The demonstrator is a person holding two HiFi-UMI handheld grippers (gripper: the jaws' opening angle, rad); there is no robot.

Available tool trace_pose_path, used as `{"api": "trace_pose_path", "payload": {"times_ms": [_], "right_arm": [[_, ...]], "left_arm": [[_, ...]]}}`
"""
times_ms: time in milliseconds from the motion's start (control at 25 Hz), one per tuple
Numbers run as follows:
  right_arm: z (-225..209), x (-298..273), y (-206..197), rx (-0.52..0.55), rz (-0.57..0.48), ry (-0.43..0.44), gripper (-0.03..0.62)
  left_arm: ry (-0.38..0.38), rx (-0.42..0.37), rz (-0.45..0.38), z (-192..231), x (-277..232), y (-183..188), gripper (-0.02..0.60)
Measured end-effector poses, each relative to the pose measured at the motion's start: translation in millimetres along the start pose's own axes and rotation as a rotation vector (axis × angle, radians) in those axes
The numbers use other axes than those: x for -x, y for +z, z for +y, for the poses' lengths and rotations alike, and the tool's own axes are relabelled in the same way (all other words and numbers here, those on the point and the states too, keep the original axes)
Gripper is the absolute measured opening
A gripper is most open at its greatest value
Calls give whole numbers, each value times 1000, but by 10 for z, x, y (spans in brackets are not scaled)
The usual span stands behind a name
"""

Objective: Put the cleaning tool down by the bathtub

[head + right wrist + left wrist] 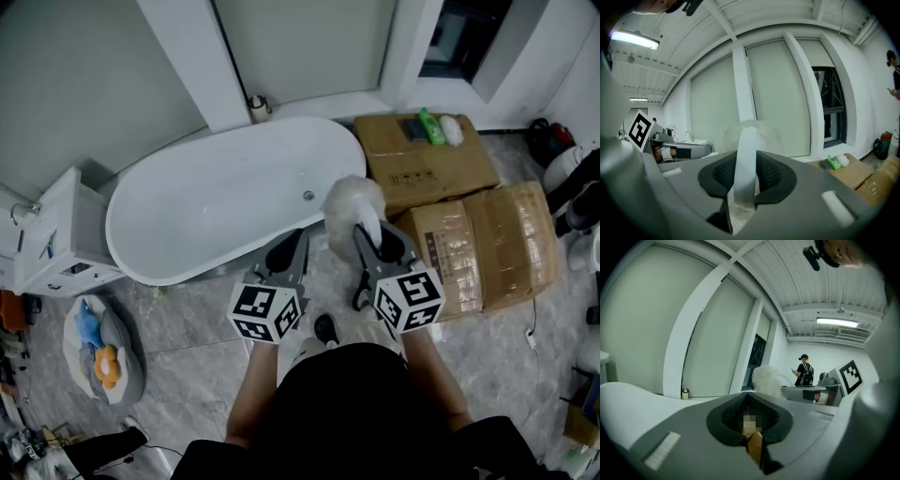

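The cleaning tool is a white fluffy duster [352, 202] on a flat white handle [745, 164]. My right gripper [375, 246] is shut on that handle, and the fluffy head stands up above the jaws, over the floor just off the bathtub's right end. The white oval bathtub [225, 141] lies ahead and to the left. Beside the right gripper, my left gripper [286, 253] is held up near the tub's front rim. Its jaws stand shut in the left gripper view [750, 427], with nothing I can make out held. The duster head [766, 378] shows past them.
Cardboard boxes [427, 169] [487, 244] stand right of the tub, with a green bottle [431, 127] on the far one. A white cabinet [56, 234] is at the tub's left end, with a cushion of toys [98, 347] on the floor. A person [805, 371] stands far off.
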State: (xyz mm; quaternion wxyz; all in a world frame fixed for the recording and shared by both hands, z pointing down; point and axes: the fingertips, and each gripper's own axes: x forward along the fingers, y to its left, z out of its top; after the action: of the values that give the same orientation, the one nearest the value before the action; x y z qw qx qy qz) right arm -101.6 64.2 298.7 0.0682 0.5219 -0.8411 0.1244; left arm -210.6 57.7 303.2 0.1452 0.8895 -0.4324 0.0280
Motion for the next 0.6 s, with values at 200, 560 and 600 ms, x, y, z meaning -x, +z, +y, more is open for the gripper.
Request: {"api": "trace_pose_path", "payload": {"times_ms": [200, 560, 600], "right_arm": [[-123, -146, -64, -21, 20, 7, 97], [-541, -485, 66, -31, 15, 20, 97], [-614, -520, 78, -34, 16, 17, 97]], "left_arm": [[0, 0, 15, 48, -155, -26, -2], [15, -5, 25, 169, -676, 72, -2], [13, -5, 25, 166, -755, 87, -2]]}}
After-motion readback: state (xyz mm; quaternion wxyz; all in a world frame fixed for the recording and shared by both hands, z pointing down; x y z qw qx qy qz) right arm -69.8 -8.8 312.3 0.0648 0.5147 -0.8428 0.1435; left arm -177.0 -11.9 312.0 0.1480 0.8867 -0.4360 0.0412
